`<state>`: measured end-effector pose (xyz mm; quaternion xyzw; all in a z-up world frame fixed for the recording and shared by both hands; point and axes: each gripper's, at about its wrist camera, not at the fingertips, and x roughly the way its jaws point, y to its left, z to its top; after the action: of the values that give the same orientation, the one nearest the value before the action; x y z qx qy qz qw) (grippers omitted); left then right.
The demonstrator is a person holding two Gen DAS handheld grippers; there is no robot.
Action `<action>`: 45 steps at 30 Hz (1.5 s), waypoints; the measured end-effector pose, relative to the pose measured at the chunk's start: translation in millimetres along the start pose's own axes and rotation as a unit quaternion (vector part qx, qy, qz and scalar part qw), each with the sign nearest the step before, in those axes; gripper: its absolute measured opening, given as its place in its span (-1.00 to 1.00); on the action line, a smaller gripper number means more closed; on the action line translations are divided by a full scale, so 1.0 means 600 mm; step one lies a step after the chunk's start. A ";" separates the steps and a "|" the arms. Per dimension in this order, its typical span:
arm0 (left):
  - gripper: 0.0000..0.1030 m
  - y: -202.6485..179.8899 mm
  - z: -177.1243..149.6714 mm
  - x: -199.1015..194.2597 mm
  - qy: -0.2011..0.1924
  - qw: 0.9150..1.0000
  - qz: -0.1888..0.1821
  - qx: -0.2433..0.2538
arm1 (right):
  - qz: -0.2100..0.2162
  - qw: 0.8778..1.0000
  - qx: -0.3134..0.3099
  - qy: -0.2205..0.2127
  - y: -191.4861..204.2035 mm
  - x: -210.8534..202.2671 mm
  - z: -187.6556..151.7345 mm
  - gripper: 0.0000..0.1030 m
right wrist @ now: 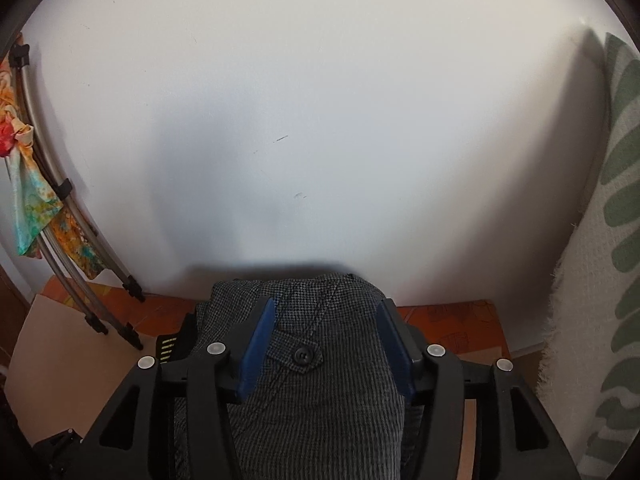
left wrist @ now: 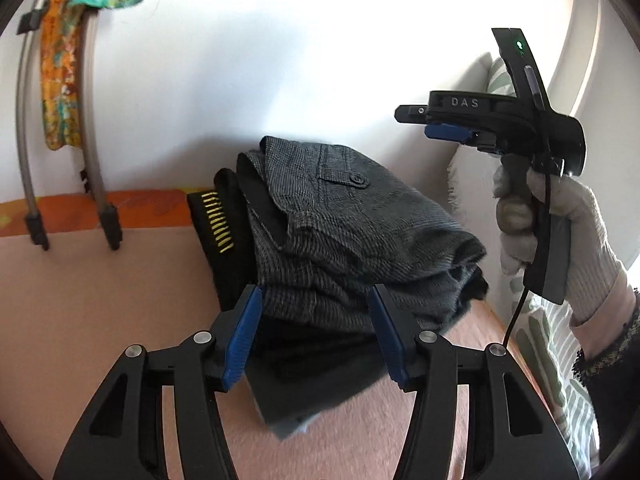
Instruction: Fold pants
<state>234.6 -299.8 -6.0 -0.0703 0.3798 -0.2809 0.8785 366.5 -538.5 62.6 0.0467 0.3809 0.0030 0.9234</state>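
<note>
Fingers of left gripper wide, folded pants between; right gripper likewise.

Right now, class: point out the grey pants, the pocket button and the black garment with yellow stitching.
grey pants (left wrist: 360, 232), left wrist view, top of the folded bundle.
pocket button (right wrist: 303, 355), right wrist view, button centre.
black garment (left wrist: 218, 220), left wrist view, yellow stitched band.

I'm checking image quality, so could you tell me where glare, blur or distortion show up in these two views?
Left wrist: the wall is blown out white at top right, and the rack bows from fisheye. Right wrist: even light, soft shadow above the pants; its edges curve too.
</note>
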 end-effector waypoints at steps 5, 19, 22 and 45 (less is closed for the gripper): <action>0.06 0.008 0.014 -0.042 -0.008 1.000 0.008 0.015 | 0.007 1.000 -0.009 -0.012 0.022 -0.060 -0.026 0.13; 0.17 0.038 0.001 -0.162 -0.018 0.999 0.033 0.036 | -0.029 0.999 -0.014 -0.039 0.132 -0.232 -0.183 0.55; 0.20 0.038 -0.008 -0.192 -0.023 0.998 0.038 0.046 | -0.033 0.998 -0.012 -0.042 0.160 -0.263 -0.207 0.63; 0.53 0.060 -0.100 -0.316 -0.031 0.996 0.045 0.077 | -0.063 0.996 0.005 -0.069 0.292 -0.373 -0.345 1.00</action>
<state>103.4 -160.6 58.7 0.0064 0.3326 -0.2675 0.9043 67.2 -356.1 89.3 0.0273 0.3181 -0.0607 0.9457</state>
